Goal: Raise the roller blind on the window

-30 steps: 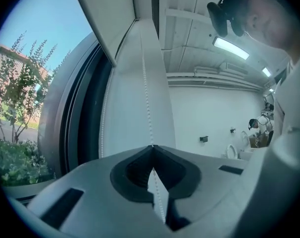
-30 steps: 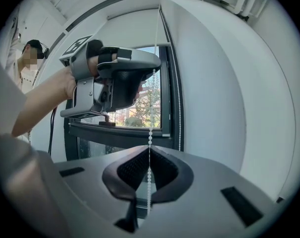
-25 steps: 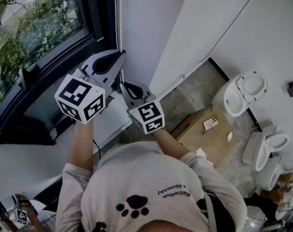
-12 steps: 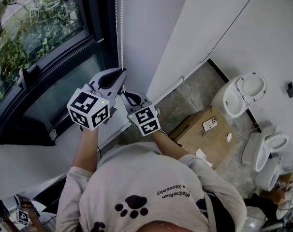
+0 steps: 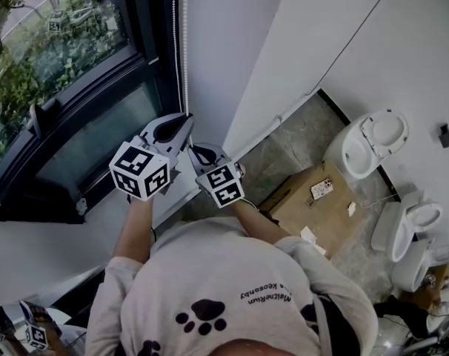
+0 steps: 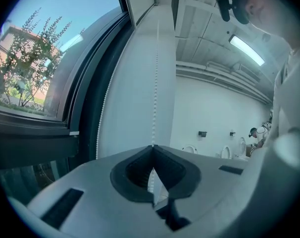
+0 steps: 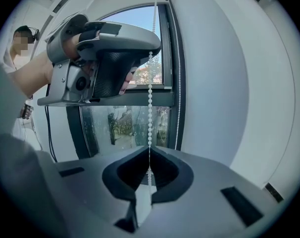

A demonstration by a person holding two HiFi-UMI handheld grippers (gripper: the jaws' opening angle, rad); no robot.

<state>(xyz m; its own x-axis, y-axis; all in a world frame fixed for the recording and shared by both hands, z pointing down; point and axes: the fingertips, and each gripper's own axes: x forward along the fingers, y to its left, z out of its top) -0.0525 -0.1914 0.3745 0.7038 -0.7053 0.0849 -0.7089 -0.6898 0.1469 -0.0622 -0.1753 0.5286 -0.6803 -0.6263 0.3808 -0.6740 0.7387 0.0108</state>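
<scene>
Left hand-held gripper (image 5: 186,117): I see it clenched on the white bead chain (image 5: 184,50). In the left gripper view the dark pads meet at a point (image 6: 151,147), with the beads running straight up out of the pinch (image 6: 156,83).

Right hand-held gripper (image 5: 190,148): also clenched on the same strand, just below the left one. In its own view the jaws close together (image 7: 149,148) and the chain (image 7: 150,98) rises from them to the left hand-held gripper's tips (image 7: 152,48) above.

Bead chain, place: it hangs down the right edge of the dark-framed window (image 5: 76,87), close against the plain white wall (image 5: 232,43). A second strand of the loop hangs free beside the frame (image 7: 178,83), untouched by either tool.

Blind fabric: I cannot make it out across the glass from here. Trees and sky show through the pane.

Tools, relation: both point towards the window corner. They sit near each other, left above right, with the marker cubes facing my head camera.

Room, lower right: a brown cardboard box (image 5: 310,199) sits on the grey stone floor (image 5: 298,143). White ceramic toilet bowls (image 5: 373,143) stand beyond it by the wall.
</scene>
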